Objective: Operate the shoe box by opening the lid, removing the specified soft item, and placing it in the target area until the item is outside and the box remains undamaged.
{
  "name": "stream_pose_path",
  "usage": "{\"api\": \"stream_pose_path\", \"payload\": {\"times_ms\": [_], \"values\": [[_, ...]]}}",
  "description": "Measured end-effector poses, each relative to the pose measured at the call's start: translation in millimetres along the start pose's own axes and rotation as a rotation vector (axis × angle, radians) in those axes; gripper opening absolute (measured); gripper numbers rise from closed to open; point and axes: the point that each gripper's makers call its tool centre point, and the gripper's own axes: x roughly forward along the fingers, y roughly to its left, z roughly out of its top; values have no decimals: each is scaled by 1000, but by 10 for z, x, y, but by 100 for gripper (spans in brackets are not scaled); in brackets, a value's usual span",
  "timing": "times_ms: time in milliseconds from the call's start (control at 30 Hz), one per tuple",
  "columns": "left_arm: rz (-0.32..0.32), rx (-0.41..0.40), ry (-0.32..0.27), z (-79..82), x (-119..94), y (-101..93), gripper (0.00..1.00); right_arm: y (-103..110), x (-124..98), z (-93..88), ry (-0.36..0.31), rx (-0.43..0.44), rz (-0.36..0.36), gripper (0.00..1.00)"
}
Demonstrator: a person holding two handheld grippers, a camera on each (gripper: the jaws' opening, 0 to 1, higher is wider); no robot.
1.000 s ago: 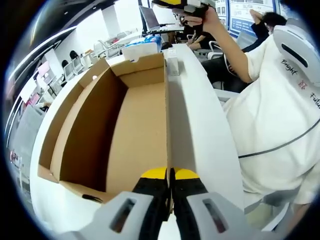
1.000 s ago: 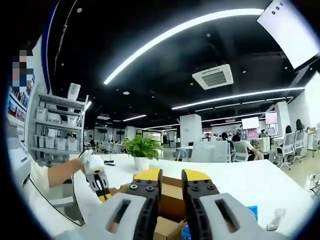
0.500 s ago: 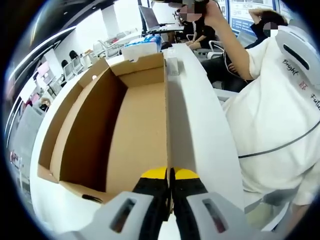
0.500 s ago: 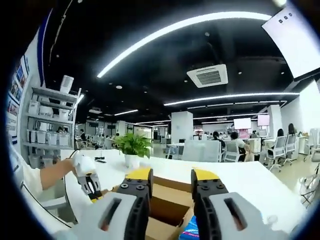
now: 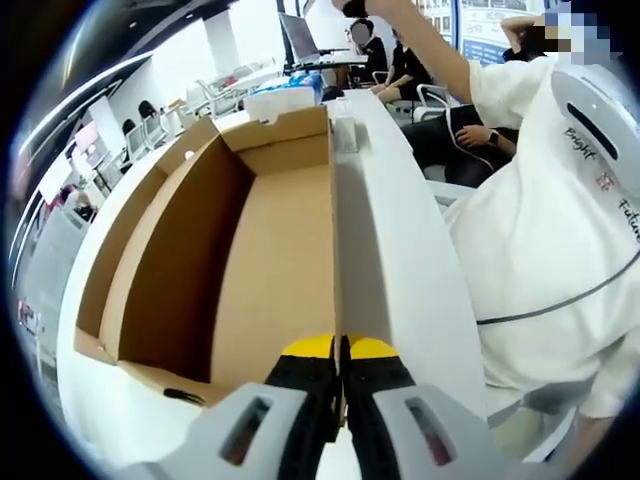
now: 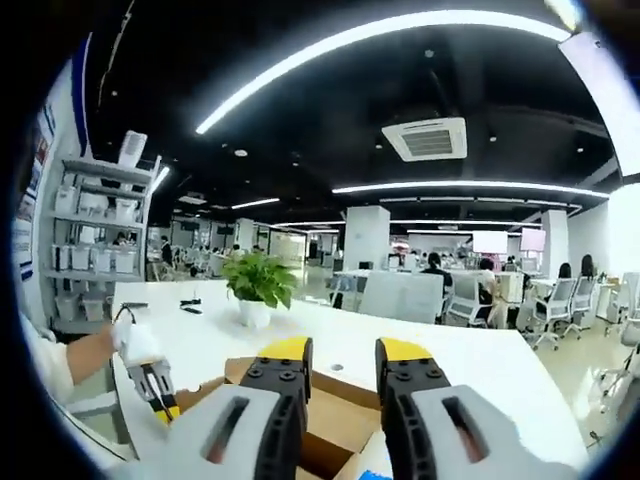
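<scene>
Shoe box [image 5: 250, 230]: lid open, on the white worktop [image 5: 400, 250], long axis running away from my left gripper [image 5: 340, 350], whose fingers pinch its near wall. Right gripper [image 6: 335, 350]: fingers parted, empty, raised above the box. Soft item: I cannot locate it; visible interior looks bare.

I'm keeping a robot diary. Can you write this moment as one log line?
left gripper: shut on box wall | cardboard box: open, looks empty | right gripper: open, raised above table
</scene>
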Motion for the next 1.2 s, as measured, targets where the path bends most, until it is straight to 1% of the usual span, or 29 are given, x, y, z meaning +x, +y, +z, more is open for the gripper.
{"api": "stream_pose_path", "payload": {"times_ms": [33, 67, 100, 133, 200, 267, 367, 400, 433, 467, 500, 533, 567, 600, 633, 700, 733, 767, 800, 867, 967, 1067, 1133, 1167, 1200], "values": [[0, -1, -2, -1, -1, -1, 1, -38, 73, -34, 41, -30, -8, 29], [0, -1, -3, -1, -2, -2, 1, -132, 198, -89, 102, -73, -38, 31], [0, 1, -5, -2, -4, -3, 1, -181, 283, -141, 171, -91, -50, 32], [-2, 2, -7, -3, -5, -4, 1, -197, 398, -161, 245, -134, -32, 31], [-5, 6, -11, -6, -10, -6, 1, -245, 509, -153, 320, -73, -51, 31], [-4, 10, -15, -7, -12, -10, 1, -246, 570, -154, 369, -7, -36, 32], [-3, 4, -20, -5, -14, -3, 1, -345, 682, -35, 318, 52, -66, 30], [-3, -1, -21, -3, -13, -1, 1, -356, 700, -66, 323, 30, -58, 29], [-3, -3, -19, -3, -12, 0, 1, -385, 721, -121, 344, 13, -64, 26], [-3, -1, -18, -2, -10, -1, 1, -391, 713, -192, 369, 33, -72, 25], [-2, 1, -14, 1, -4, -2, 1, -380, 756, -240, 359, 78, -61, 26], [-2, 1, -8, 4, 2, -3, 1, -398, 782, -336, 402, 92, -55, 27], [0, 3, -2, 8, 10, -4, 1, -382, 794, -412, 441, 117, -45, 30], [1, 4, 6, 11, 18, -3, 1, -360, 830, -460, 441, 127, -27, 37], [1, 5, 13, 11, 23, -5, 1, -392, 843, -477, 438, 129, -43, 39], [0, 1, 24, 2, 25, -5, 1, -425, 876, -462, 434, 153, -49, 37], [-1, -2, 24, -1, 23, -3, 1, -442, 884, -456, 433, 151, -53, 37], [-2, 1, 22, -1, 21, -2, 1, -502, 885, -478, 456, 112, -66, 37], [-2, 2, 23, -2, 21, -2, 1, -559, 884, -474, 462, 99, -87, 37], [-3, 3, 24, -4, 20, -3, 1, -596, 920, -444, 456, 111, -92, 37], [-8, -1, 25, -4, 18, -5, 1, -672, 981, -462, 491, 116, -111, 39], [-10, 0, 25, -7, 16, -8, 1, -713, 1025, -506, 509, 110, -132, 39], [-20, 5, 20, -9, 9, -12, 1, -786, 1032, -609, 559, 84, -166, 37], [-25, 8, 19, -9, 7, -15, 1, -781, 1043, -647, 579, 60, -154, 36], [-33, 6, 20, -10, 5, -17, 1, -730, 1042, -729, 621, 28, -119, 35]]}}
